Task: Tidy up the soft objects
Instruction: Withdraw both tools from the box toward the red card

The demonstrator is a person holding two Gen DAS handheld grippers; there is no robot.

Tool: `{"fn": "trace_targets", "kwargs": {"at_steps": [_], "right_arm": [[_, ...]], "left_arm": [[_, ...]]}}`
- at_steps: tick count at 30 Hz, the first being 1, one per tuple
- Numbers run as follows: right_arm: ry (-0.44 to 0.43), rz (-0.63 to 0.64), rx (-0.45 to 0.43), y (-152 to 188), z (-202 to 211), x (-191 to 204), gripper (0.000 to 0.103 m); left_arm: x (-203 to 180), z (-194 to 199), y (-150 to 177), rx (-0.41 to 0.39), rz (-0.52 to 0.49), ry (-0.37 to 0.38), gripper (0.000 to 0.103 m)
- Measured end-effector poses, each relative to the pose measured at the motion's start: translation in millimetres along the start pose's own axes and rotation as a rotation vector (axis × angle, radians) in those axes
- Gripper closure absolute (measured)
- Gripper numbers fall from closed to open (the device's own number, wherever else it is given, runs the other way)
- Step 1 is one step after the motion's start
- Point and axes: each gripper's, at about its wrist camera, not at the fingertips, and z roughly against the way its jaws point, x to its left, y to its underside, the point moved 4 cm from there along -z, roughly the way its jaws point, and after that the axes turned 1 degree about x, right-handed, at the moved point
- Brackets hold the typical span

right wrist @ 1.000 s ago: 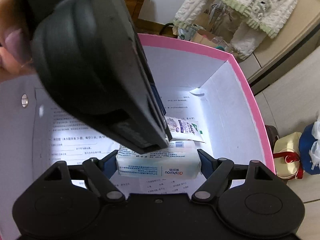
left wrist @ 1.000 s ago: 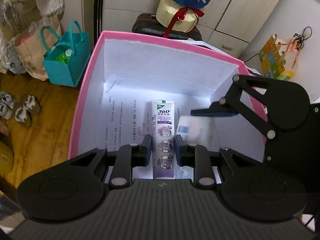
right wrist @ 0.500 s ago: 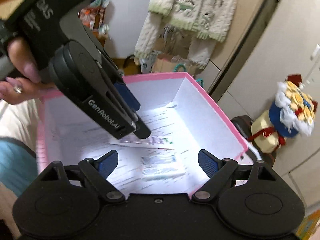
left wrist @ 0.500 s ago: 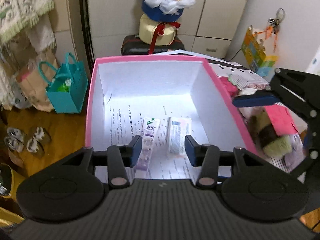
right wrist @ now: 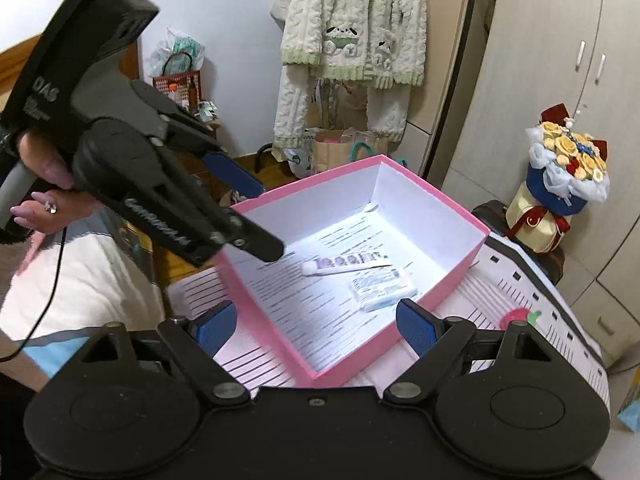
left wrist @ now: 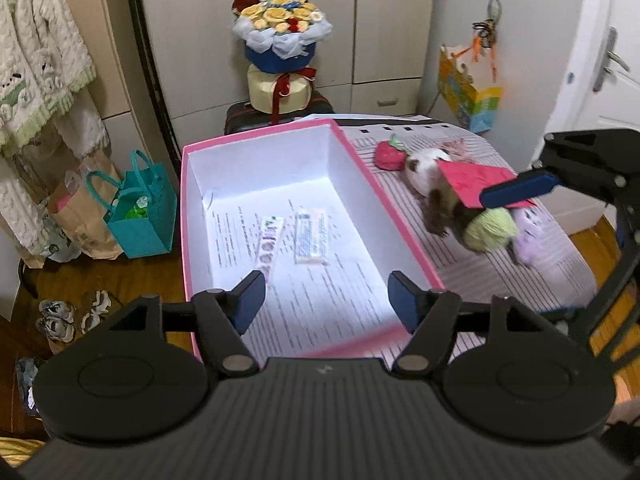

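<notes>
A pink box (left wrist: pixel 185 216) with a white inside stands on the striped table cover. A toothpaste tube (left wrist: pixel 269 240) and a tissue pack (left wrist: pixel 311 236) lie side by side on its floor; both also show in the right wrist view, the tube (right wrist: pixel 344 265) and the pack (right wrist: pixel 382 288). My left gripper (left wrist: pixel 326 306) is open and empty above the box's near end. My right gripper (right wrist: pixel 316 326) is open and empty above the box's near corner. To the right of the box lie a red strawberry toy (left wrist: pixel 389 155), a brown-white plush (left wrist: pixel 430 172) and a pink card (left wrist: pixel 472 180).
A green yarn ball (left wrist: pixel 490 228) and a lilac soft toy (left wrist: pixel 528 236) lie by the plush. A teal bag (left wrist: pixel 140 208) and shoes (left wrist: pixel 56 316) are on the wooden floor at left. A flower bouquet (left wrist: pixel 280 40) stands behind the box.
Both grippers have let go and pulled up and back out of the box. The left jaws opened wide. The tube and the tissue pack stay on the box floor.
</notes>
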Motion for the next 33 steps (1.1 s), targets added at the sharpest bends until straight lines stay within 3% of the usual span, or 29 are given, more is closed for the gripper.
{"fn": "trace_targets", "kwargs": {"at_steps": [9,16,19,27,33], "right_arm": [[-0.035,-0.109,-0.004,39,45,8,0.013],[0.011,-0.155,-0.028,77,74,4,0.013],[0.047,-0.166,-0.044,95,83,-2,0.013],[0.183,-0.157,-0.093,137,91,-22,0.013],[0.22,-0.26,-0.139,165,81,-67,0.013]], "left_arm": [[-51,39,30,-0.024,-0.142,0.011,0.019],[-97,38,48,0.001,-0.234,0.038,0.018],[-114,35,48,-0.025,-0.272,0.092,0.018],[-141,3,38,-0.075,-0.236,0.206,0.018],[-152,-34,19,-0.141,-0.211,0.222,0.021]]}}
